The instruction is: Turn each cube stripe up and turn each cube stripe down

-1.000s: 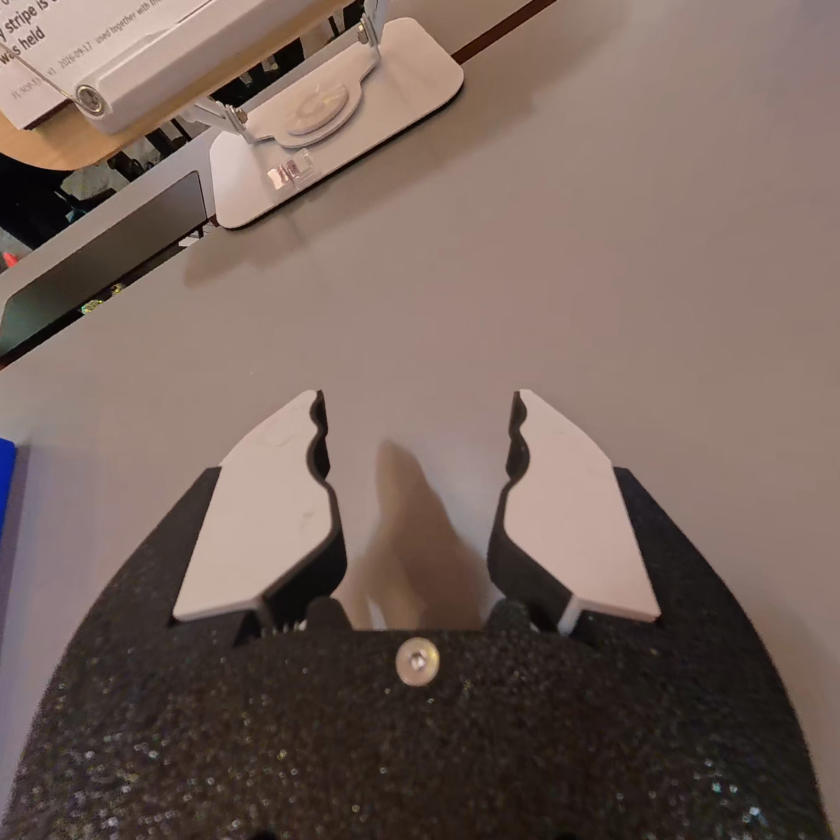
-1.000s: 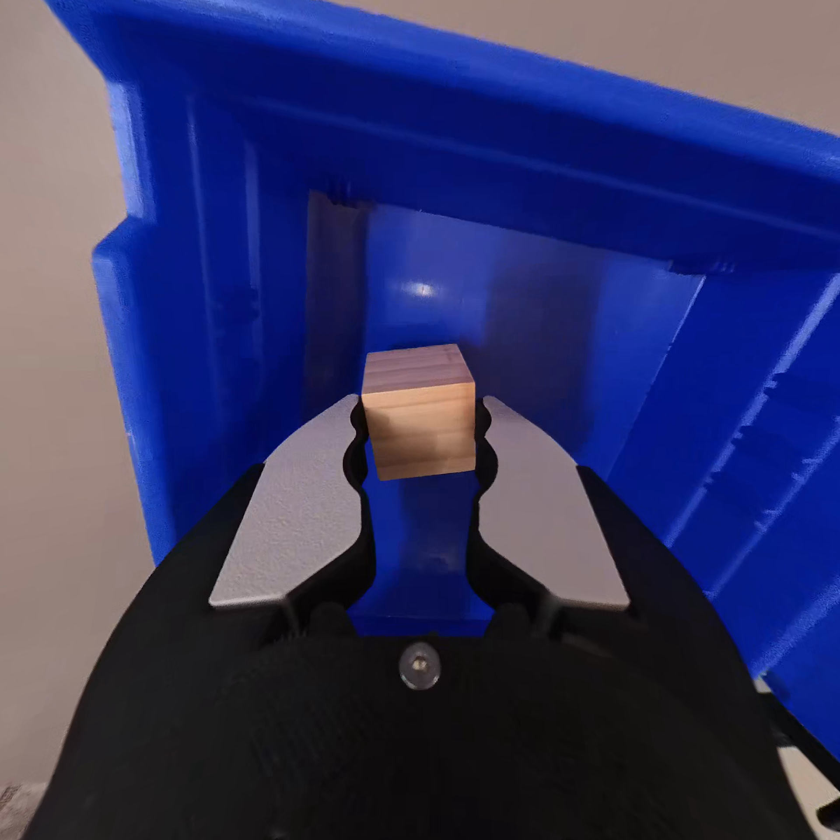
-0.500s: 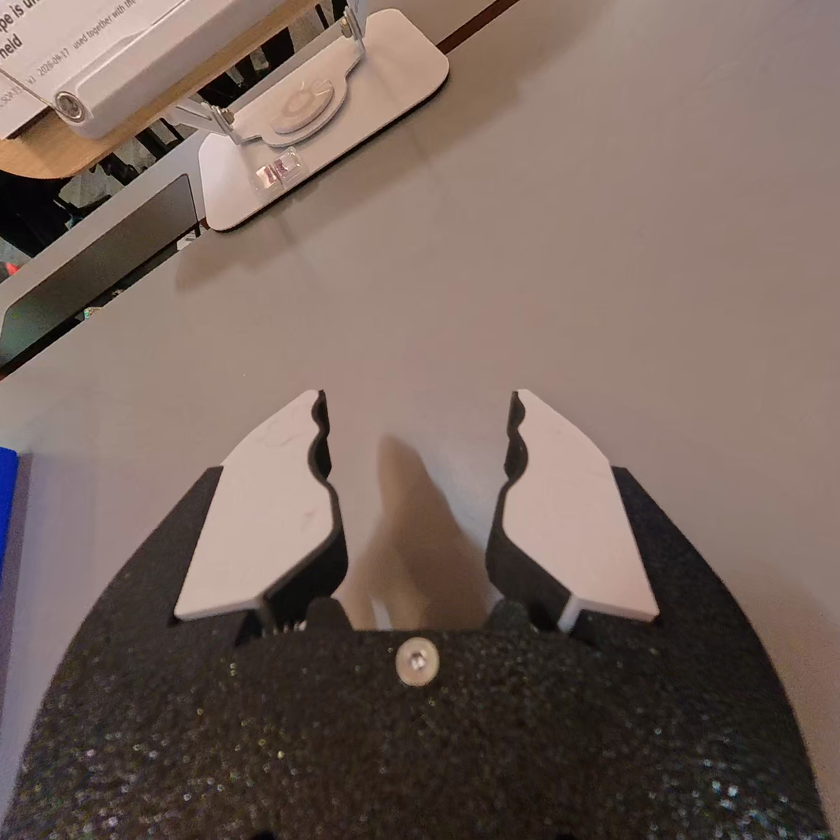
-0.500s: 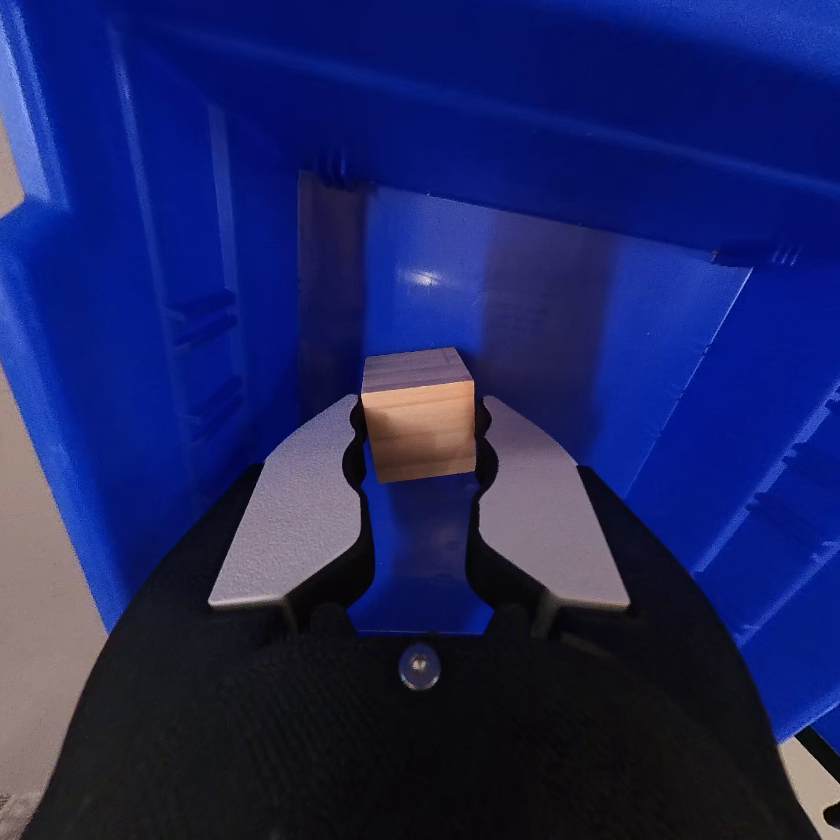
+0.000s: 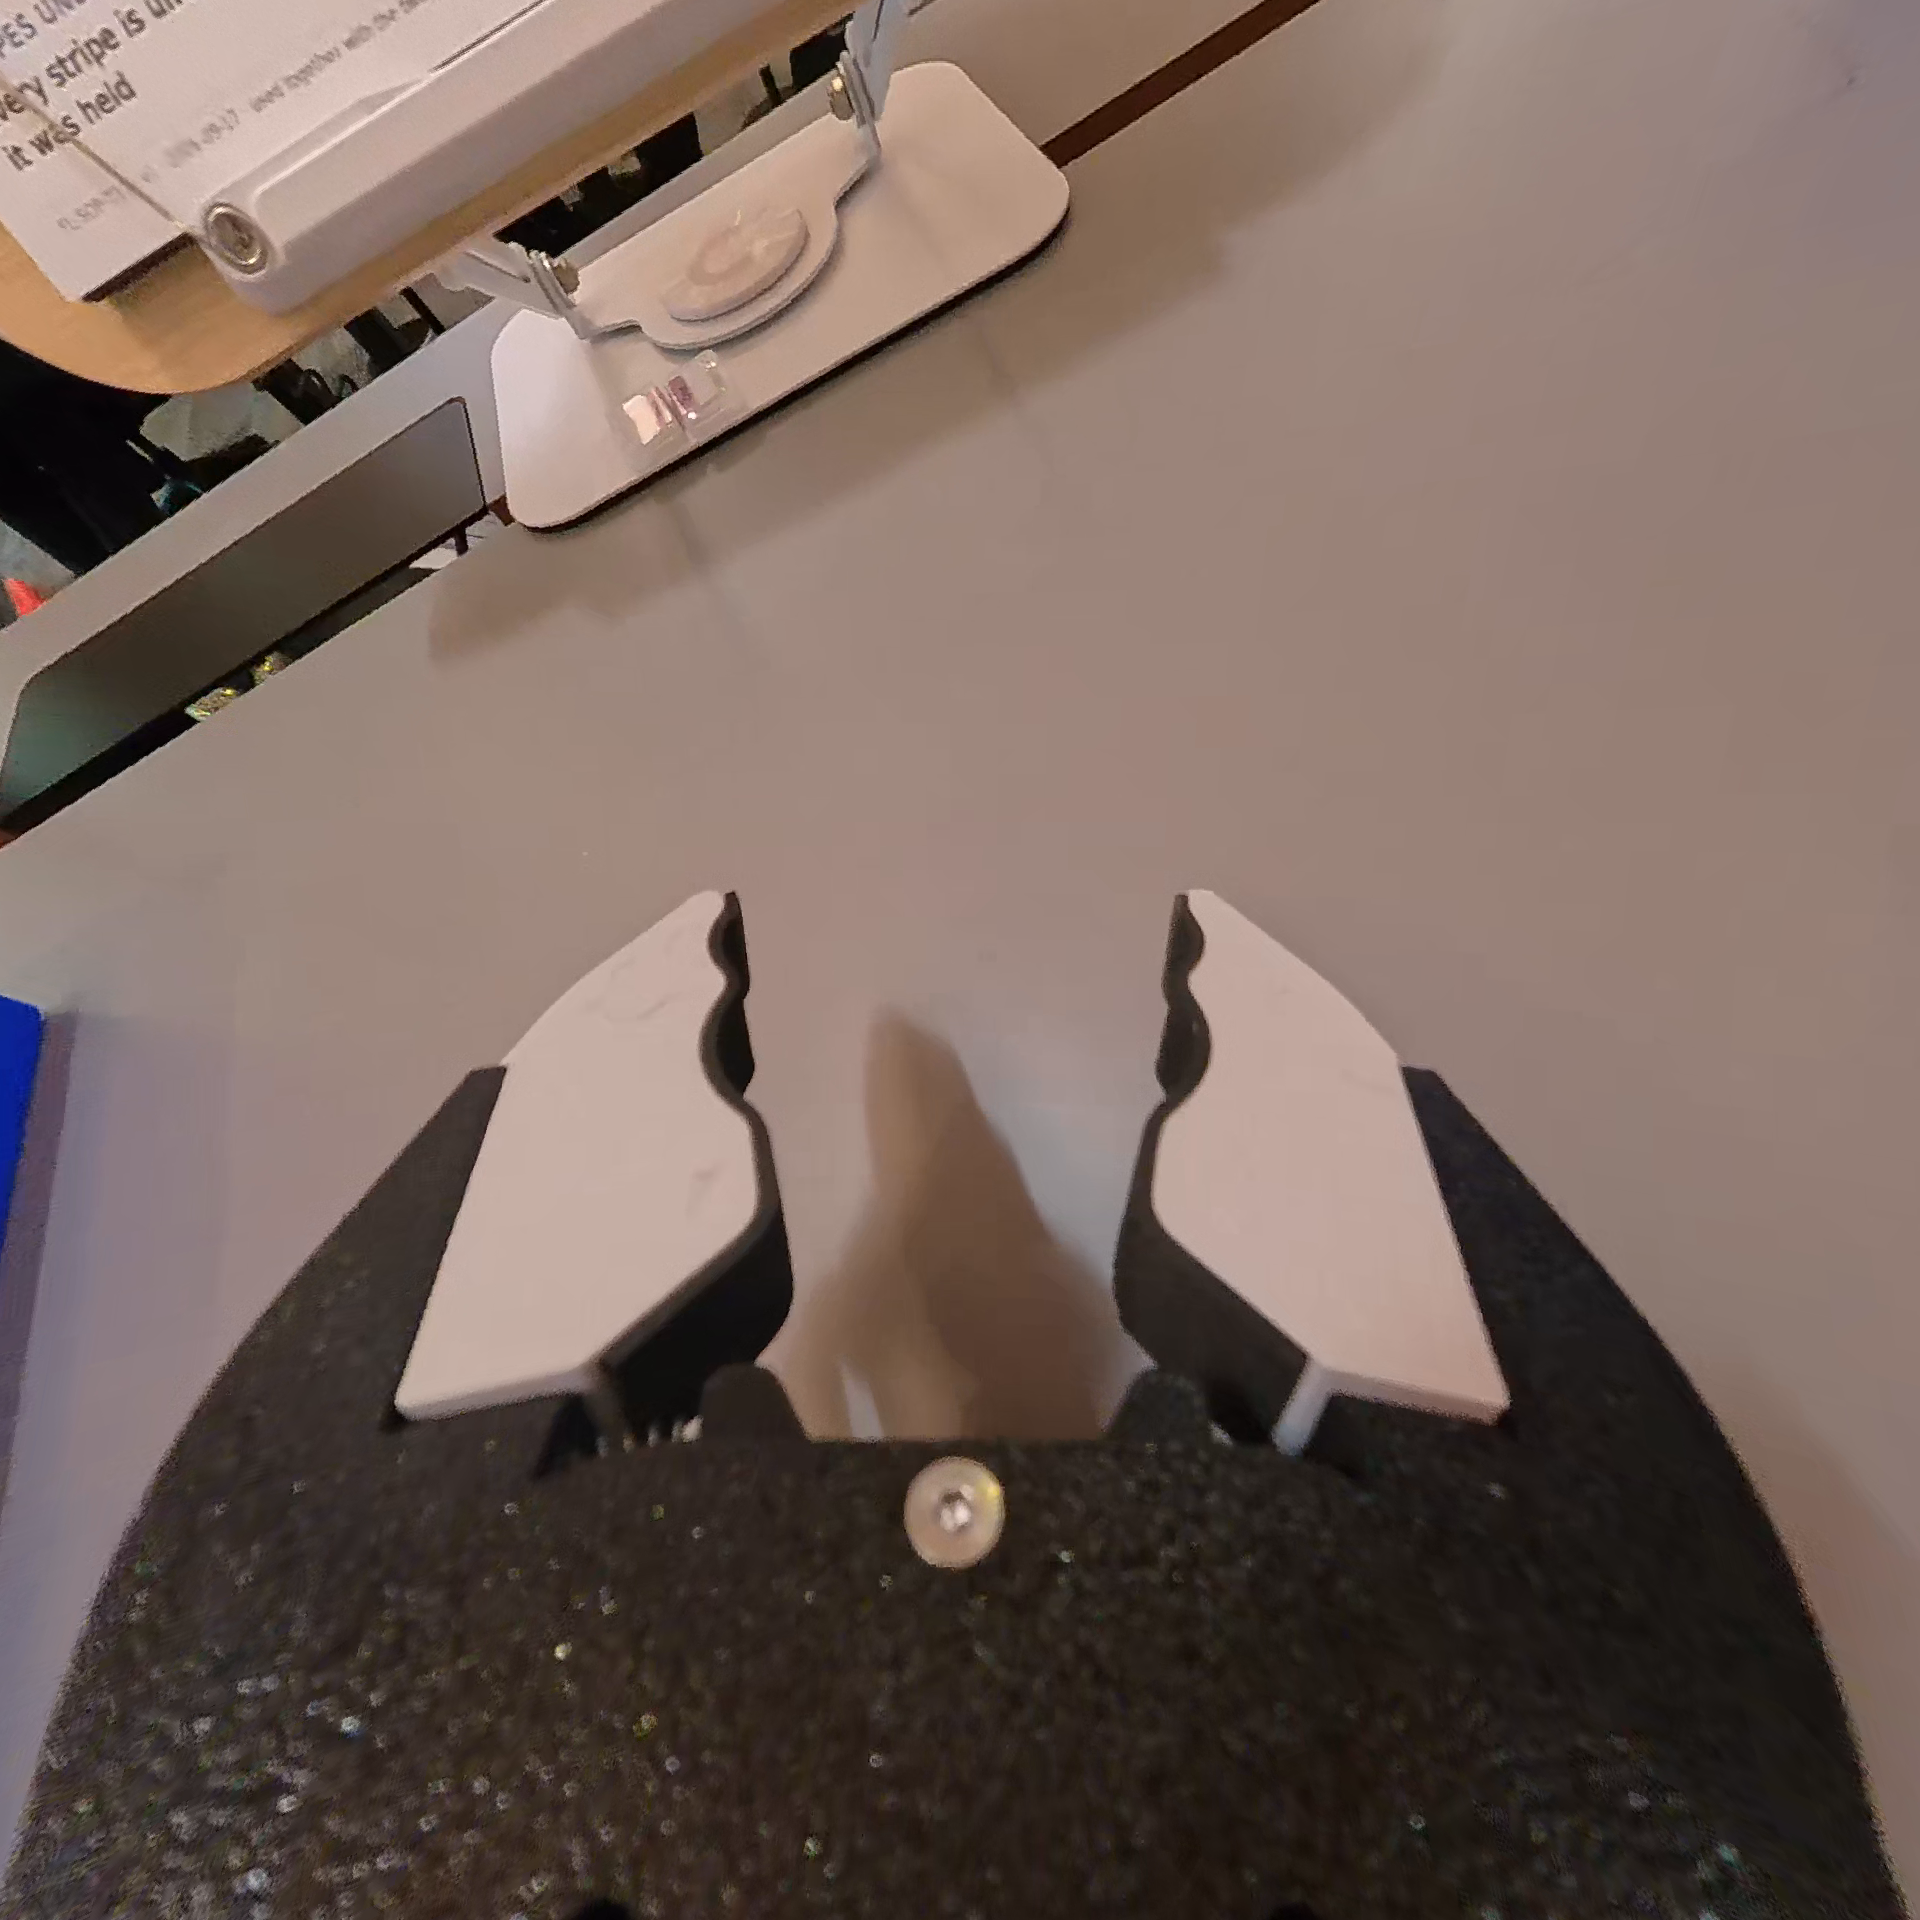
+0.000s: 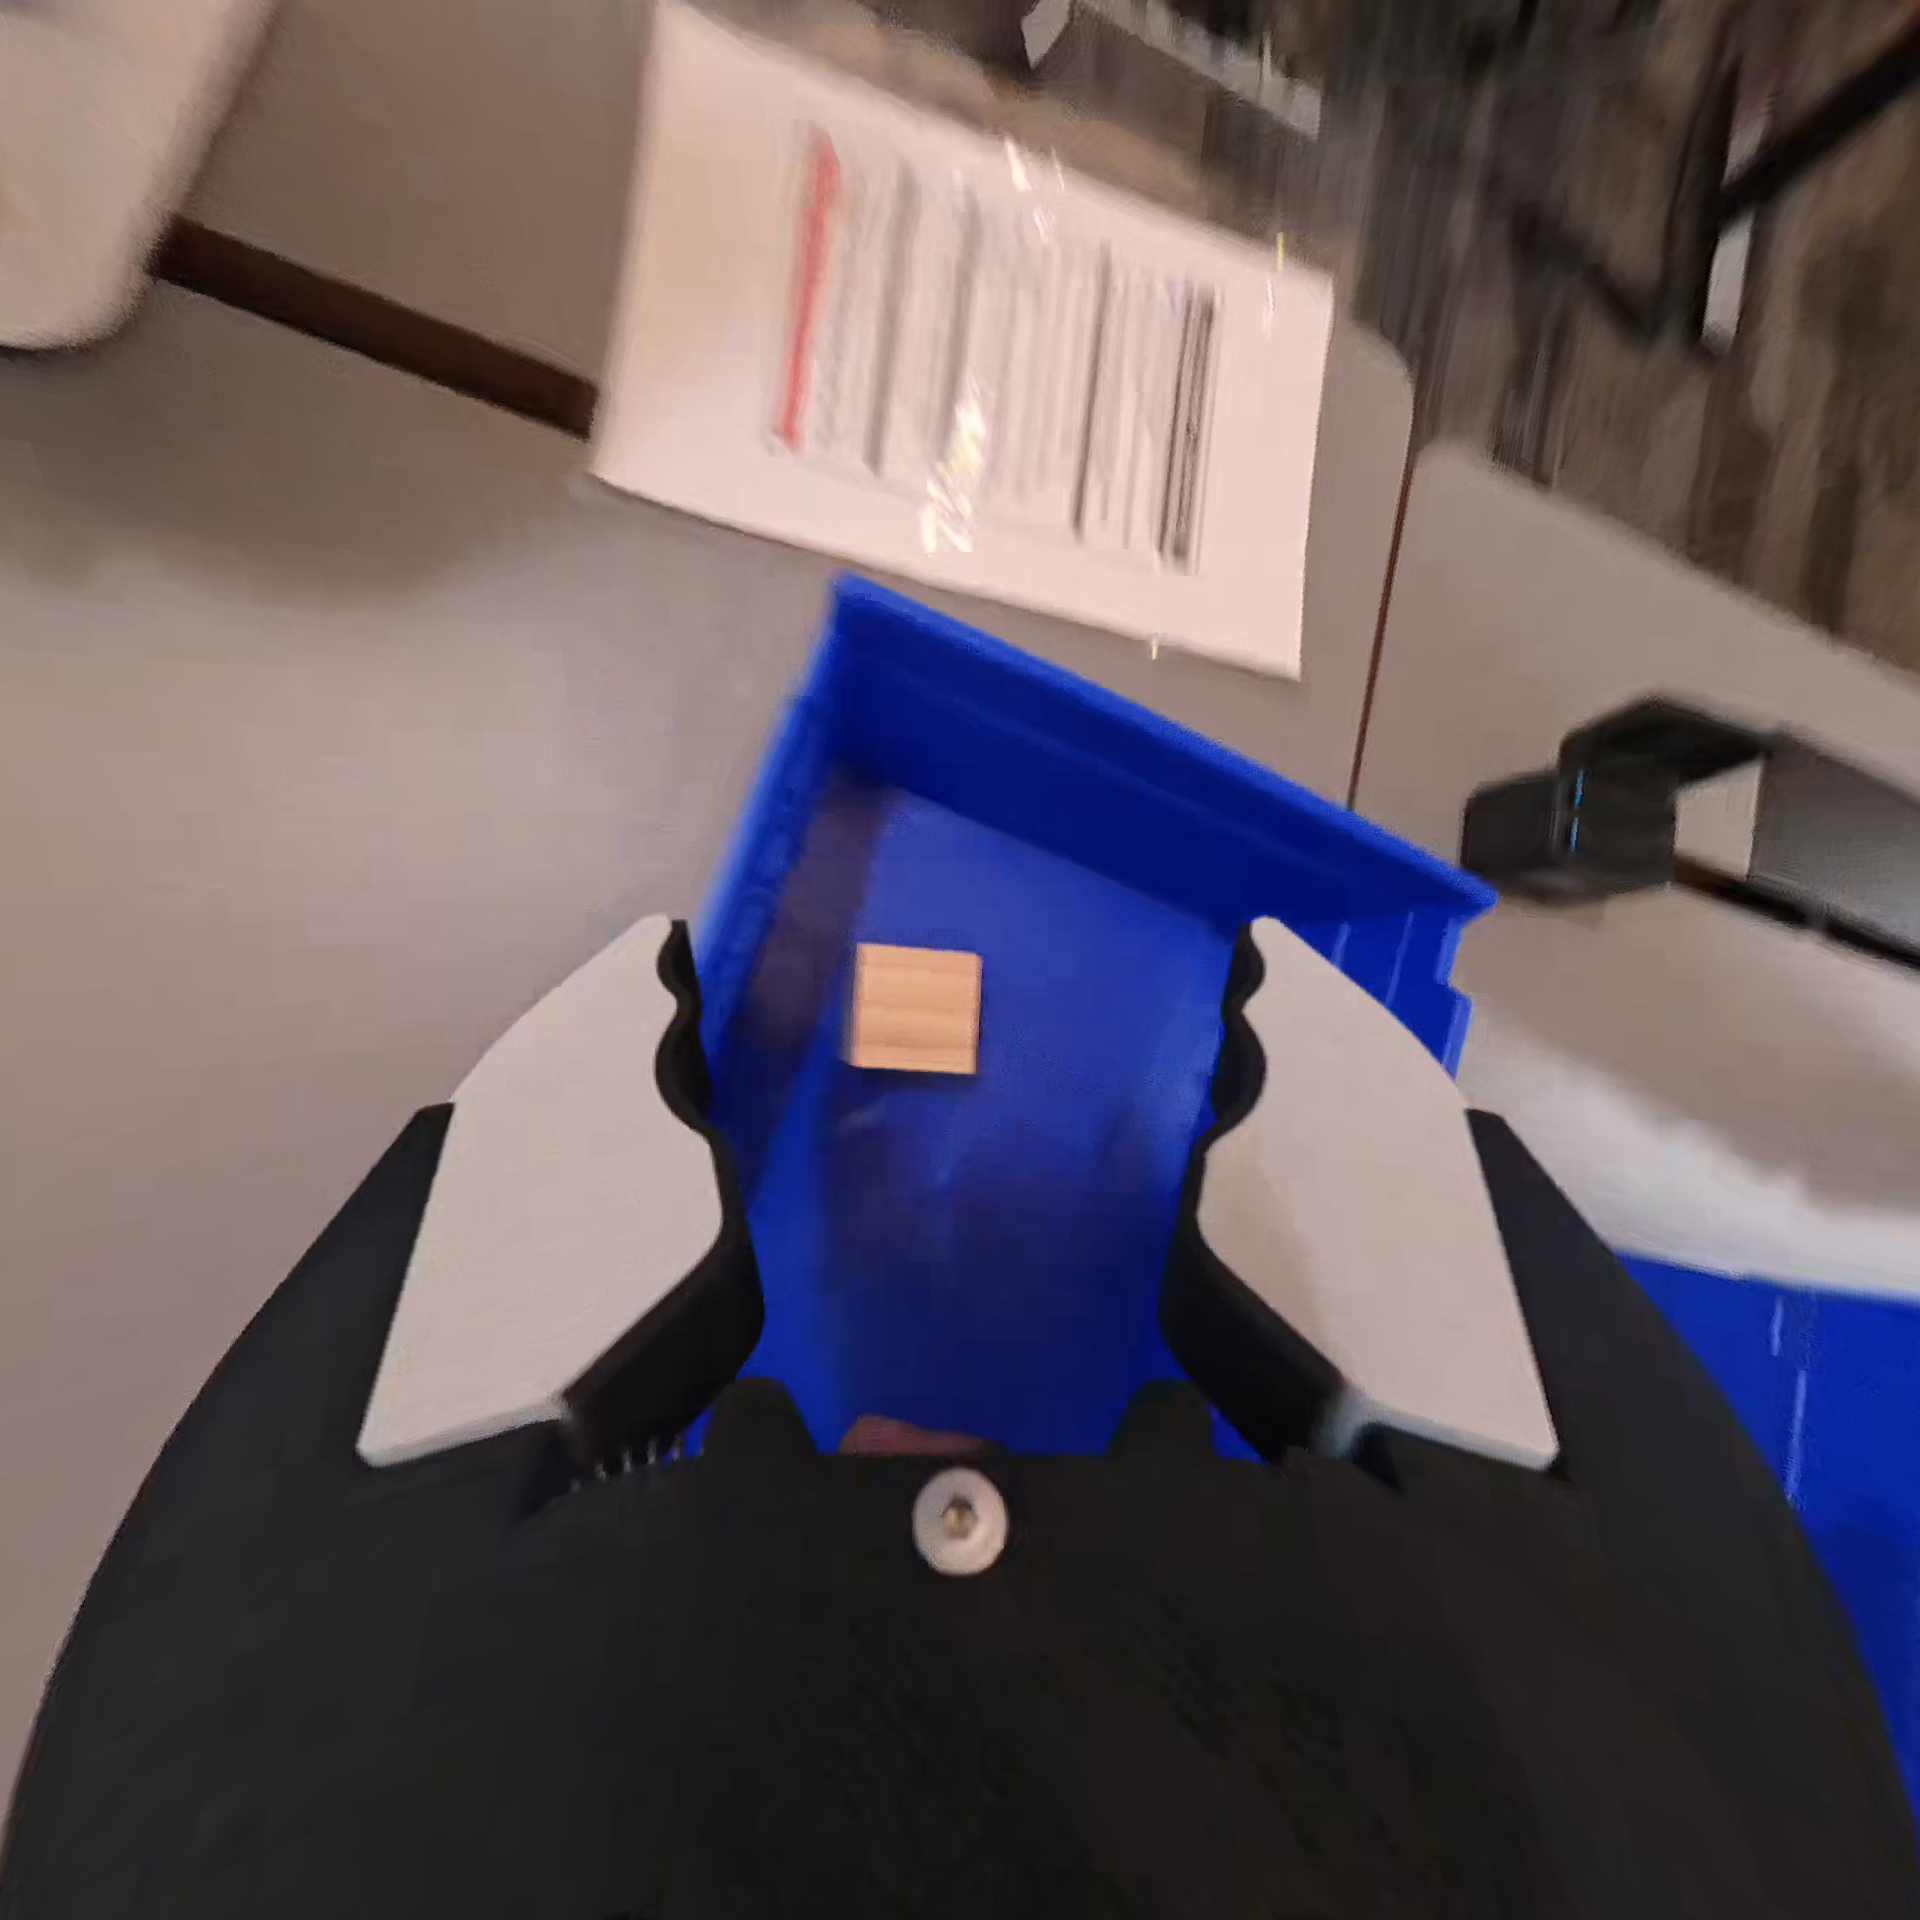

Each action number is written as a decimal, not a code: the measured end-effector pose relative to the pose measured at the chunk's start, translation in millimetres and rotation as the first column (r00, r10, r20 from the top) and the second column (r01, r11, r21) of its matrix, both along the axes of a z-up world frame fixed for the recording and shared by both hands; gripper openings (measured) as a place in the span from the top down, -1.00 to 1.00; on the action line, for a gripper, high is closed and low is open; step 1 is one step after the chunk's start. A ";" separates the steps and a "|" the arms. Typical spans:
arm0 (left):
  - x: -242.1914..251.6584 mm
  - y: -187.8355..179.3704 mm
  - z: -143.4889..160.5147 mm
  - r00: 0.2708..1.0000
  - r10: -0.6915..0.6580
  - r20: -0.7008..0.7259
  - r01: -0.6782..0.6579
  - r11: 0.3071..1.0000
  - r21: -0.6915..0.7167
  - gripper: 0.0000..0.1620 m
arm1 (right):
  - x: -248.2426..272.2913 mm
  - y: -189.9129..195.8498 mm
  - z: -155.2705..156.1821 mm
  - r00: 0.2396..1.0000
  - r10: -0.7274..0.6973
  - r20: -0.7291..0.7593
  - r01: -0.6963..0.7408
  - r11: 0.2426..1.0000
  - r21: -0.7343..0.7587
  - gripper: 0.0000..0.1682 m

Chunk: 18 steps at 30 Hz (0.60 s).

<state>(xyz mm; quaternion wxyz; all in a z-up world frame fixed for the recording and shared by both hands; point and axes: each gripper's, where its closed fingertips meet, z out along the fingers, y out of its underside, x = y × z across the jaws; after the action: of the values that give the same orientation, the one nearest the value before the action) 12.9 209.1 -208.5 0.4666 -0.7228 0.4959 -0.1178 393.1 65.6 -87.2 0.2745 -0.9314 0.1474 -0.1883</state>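
A plain wooden cube (image 6: pixel 915 1008) lies on the floor of a blue bin (image 6: pixel 1143 800) in the right wrist view. Its visible top face shows wood grain and no stripe. My right gripper (image 6: pixel 961 935) is open and empty, high above the bin, with the cube seen between its fingers. My left gripper (image 5: pixel 956 904) is open and empty over the bare grey table (image 5: pixel 1351 623). A sliver of blue bin (image 5: pixel 16 1070) shows at the left edge of the left wrist view.
A white document stand (image 5: pixel 790 281) with a printed sheet stands at the back of the table. A white sheet in a plastic sleeve (image 6: pixel 966 343) lies beyond the blue bin. A black clamp (image 6: pixel 1600 810) sits at the table's right edge.
My right gripper has let go of the cube, opened wide and pulled up and back out of the bin. The cube now lies on the bin floor. My left gripper has barely moved.
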 end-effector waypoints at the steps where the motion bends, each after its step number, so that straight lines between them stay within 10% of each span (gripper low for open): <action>1: -1.1 1.4 0.1 1.000 0.005 0.005 -0.005 1.000 -0.012 0.06 | -19.4 5.3 14.8 0.998 0.058 0.033 -0.060 0.997 0.058 -0.17; 5: -4.6 4.0 7.4 0.998 0.014 0.056 -0.010 0.998 -0.065 0.05 | -135.1 27.6 49.4 0.941 0.317 0.121 -0.339 0.888 0.310 -0.19; 10: -15.9 7.8 39.9 0.971 0.033 0.238 0.002 0.989 -0.148 0.07 | -274.7 51.9 18.6 0.799 0.575 0.177 -0.572 0.635 0.519 -0.15; 18: -158.5 70.7 156.6 0.898 0.213 0.384 -0.152 0.971 -0.183 0.11 | -309.3 72.4 -57.9 0.764 0.586 0.272 -0.620 0.548 0.561 -0.08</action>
<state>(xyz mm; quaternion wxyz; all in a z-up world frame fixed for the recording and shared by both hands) -145.6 279.8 -51.9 0.5122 -0.7593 0.3094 -0.2556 83.8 138.0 -145.0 0.6166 -0.7742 -0.1348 -0.0473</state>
